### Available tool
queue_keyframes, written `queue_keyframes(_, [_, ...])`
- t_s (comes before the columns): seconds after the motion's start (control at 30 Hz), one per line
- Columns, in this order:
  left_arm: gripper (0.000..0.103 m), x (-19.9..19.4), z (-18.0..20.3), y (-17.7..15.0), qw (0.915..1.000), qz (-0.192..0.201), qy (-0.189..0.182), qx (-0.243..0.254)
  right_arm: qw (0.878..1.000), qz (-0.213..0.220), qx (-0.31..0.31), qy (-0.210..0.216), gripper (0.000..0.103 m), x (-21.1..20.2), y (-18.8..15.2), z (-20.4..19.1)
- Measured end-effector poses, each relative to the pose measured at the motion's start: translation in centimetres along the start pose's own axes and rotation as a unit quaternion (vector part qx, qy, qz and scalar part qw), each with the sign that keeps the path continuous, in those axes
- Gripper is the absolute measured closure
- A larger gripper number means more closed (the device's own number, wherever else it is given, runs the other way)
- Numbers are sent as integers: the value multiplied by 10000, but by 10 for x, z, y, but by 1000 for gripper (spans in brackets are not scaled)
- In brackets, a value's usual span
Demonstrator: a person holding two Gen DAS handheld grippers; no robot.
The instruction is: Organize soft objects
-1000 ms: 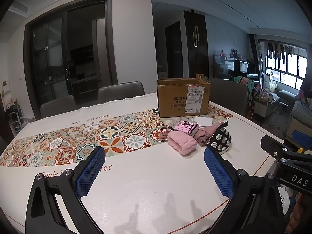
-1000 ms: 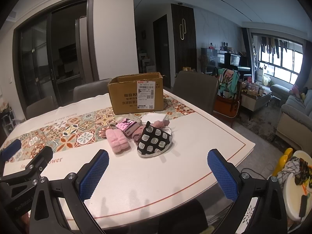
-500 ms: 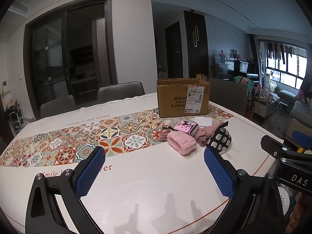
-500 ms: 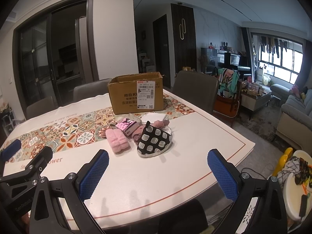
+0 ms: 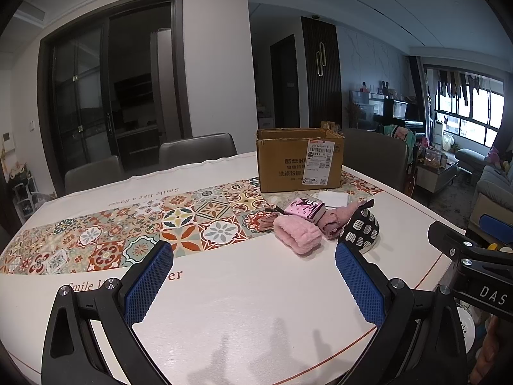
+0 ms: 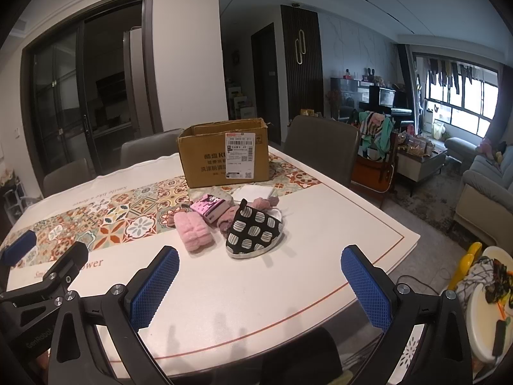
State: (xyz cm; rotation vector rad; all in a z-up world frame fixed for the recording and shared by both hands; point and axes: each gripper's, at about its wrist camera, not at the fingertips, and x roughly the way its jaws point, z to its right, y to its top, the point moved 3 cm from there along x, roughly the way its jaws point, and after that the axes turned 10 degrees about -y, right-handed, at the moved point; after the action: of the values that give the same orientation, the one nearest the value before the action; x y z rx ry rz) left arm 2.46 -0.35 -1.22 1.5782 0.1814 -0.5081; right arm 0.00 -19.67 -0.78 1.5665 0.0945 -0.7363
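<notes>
nothing started yet, by the look of it; both tools empty and held back over the near edge of the table (image 6: 320,276); left gripper (image 5: 253,284) spread wide, blue pads (image 5: 148,284) well apart with only bare tabletop between them; right gripper (image 6: 261,287) likewise spread wide and holding nothing, its pads (image 6: 365,288) framing white table surface; soft things all in one loose cluster near the middle of the table, just in front of the cardboard box (image 6: 224,154) and well apart from both tools; within the cluster, a fluffy pink piece (image 6: 194,235) nearest on the left, a black slipper with white patches (image 6: 255,232) nearest on the right, a pink patterned folded piece (image 6: 210,207) behind and between them, more dusty-pink fabric (image 6: 264,203) tucked behind the slipper, and a white folded thing (image 6: 253,191) flat at the back, just beside the box; all touching or overlapping, so hard to say how many separate pieces; box upright with top flaps open, shipping label facing the cameras, inside not visible, so impossible to tell whether anything already lies in it; judged as the very beginning: no piece gripped, no piece visibly sorted; left to do, presumably, every pick, one piece at a time, with the box the likely destination; patterned runner (image 5: 128,234) under part of the cluster, a possible snag if a pad digs low; fluffy piece and slipper easiest to reach first, being on the near side.
</notes>
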Motion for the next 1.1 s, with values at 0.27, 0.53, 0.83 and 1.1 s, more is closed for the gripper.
queue_keyframes(0.27, [0, 0, 1, 1, 10000, 8, -10, 3, 10000, -5, 7, 9, 0, 0, 0, 0])
queue_keyframes(0.53, [0, 1, 3, 1, 10000, 11, -18, 7, 10000, -10, 8, 9, 0, 0, 0, 0])
queue_keyframes(0.83, [0, 2, 3, 1, 10000, -1, -38, 9, 10000, -19, 11, 15, 0, 0, 0, 0])
queue_keyframes(1.1, [0, 8, 2, -1, 10000, -24, -59, 68, 9999, -105, 32, 89, 0, 10, -2, -4])
